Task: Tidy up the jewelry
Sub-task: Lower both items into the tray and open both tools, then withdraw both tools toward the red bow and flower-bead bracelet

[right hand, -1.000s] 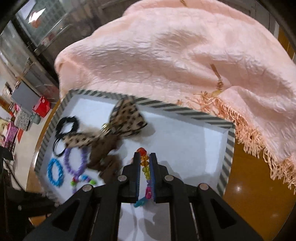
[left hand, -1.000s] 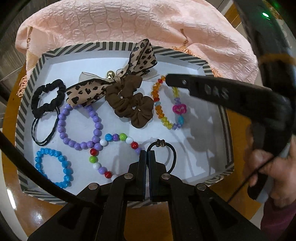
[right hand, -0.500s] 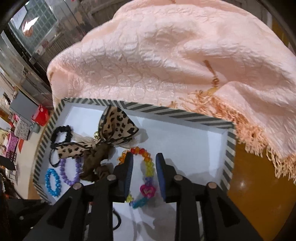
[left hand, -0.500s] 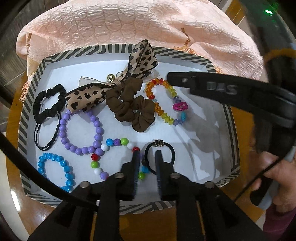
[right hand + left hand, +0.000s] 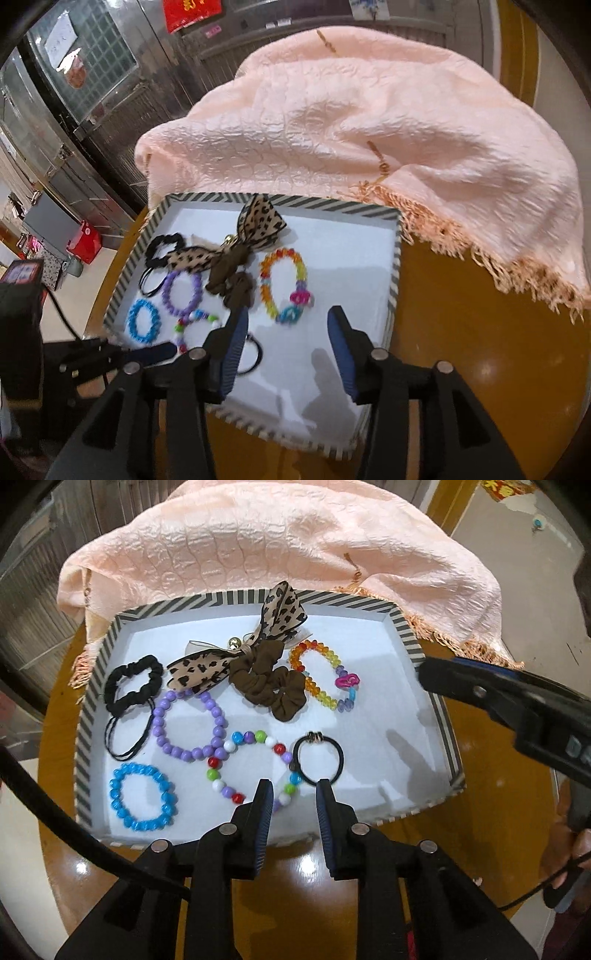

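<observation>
Two grippers hang open and empty, jaws just widened: left gripper over the black elastic hair tie at 6 o'clock in the striped white tray, right gripper over the rainbow bead bracelet at 3, each apparently just set apart.

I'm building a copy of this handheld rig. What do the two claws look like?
Both are black plastic. The left claw and right claw each have two fingers with ribbed blue pads, silver round fasteners and triangular cutouts. A black cable trails from the left one; white lettering marks the right claw's side.
</observation>
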